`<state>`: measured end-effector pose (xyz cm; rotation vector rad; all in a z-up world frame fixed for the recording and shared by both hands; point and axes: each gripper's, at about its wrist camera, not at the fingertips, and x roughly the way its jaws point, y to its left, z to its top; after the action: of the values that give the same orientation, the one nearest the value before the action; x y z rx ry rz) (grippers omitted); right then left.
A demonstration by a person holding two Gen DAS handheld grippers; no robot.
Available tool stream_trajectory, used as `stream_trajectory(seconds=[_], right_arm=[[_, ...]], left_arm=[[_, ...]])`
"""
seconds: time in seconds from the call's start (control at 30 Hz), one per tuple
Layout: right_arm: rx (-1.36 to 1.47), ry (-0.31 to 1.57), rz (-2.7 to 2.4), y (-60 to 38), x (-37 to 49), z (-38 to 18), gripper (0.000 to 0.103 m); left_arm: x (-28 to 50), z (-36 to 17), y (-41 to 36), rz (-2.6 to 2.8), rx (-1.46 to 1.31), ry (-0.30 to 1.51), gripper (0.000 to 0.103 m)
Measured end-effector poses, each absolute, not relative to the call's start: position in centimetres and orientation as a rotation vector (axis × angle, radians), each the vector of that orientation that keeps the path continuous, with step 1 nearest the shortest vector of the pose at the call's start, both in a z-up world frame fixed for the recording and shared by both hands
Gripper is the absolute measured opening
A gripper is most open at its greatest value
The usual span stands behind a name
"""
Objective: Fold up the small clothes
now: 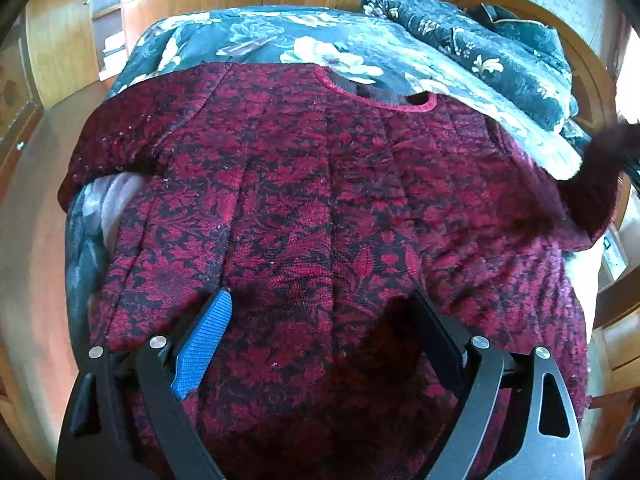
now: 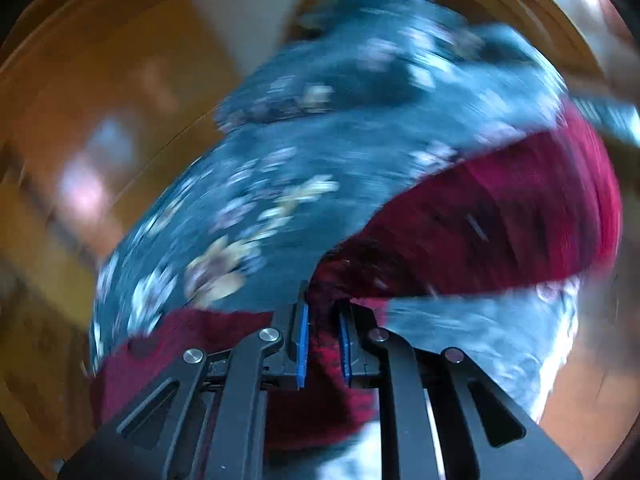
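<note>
Red-and-black knit sweater [image 1: 320,200] lies spread flat across the bed [image 1: 256,36], neckline toward its far edge. Left tongs [image 1: 320,304] hover released over the near hem. Right tongs [image 2: 323,312] are clenched on a bunched sweater fold; blurred.

Left view sharp, daylit — right view smeared by motion blur.

The top [image 1: 320,200] is red with black flowers. The bed cover [image 1: 280,40] is dark blue-green with pale flowers.
</note>
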<state>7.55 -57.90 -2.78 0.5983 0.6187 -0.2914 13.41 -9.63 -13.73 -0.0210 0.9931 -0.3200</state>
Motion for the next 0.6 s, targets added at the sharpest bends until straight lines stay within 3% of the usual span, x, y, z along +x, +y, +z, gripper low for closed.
stream_trajectory(seconds=[0.2, 0.43, 0.6], right_arm=[[0.405, 0.699, -0.089, -45.4, 12.9, -1.4, 0.01], [0.265, 0.871, 0.128, -31.8, 17.5, -5.3, 0.01], [0.24, 0.94, 0.247, -28.0, 16.6, -7.8, 0.03]], left_arm=[[13.0, -12.6, -8.1, -0.356, -0.118, 0.996, 0.088], [14.8, -11.0, -5.2, -0.394, -0.309, 0.994, 0.088], [17.2, -10.4, -4.0, -0.4, -0.386, 0.992, 0.088]])
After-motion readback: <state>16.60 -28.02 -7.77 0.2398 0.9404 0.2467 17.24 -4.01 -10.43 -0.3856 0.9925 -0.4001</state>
